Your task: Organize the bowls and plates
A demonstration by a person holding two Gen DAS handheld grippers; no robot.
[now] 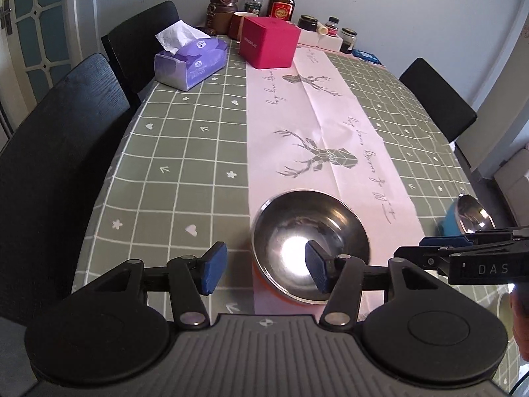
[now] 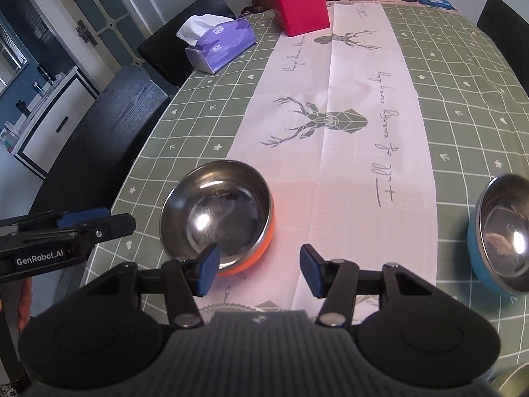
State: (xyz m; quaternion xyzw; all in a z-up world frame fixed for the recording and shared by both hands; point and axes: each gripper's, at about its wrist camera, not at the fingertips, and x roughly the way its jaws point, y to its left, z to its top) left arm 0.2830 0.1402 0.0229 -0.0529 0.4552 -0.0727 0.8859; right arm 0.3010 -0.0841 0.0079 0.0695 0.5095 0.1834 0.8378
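An orange bowl with a steel inside (image 1: 309,241) (image 2: 216,215) stands on the white runner near the table's front. A blue bowl with a steel inside (image 1: 471,216) (image 2: 502,231) stands to its right on the green cloth. My left gripper (image 1: 264,269) is open and empty, with its right finger over the orange bowl's near rim. My right gripper (image 2: 259,273) is open and empty, just right of the orange bowl and left of the blue one. Each gripper shows in the other's view: the right one (image 1: 443,248), the left one (image 2: 86,223).
A purple tissue box (image 1: 190,59) (image 2: 220,44) and a red box (image 1: 267,41) (image 2: 299,6) stand at the far end, with bottles and jars (image 1: 281,3) behind them. Black chairs (image 1: 62,152) (image 2: 109,132) line the left edge; another chair (image 1: 436,99) stands on the right.
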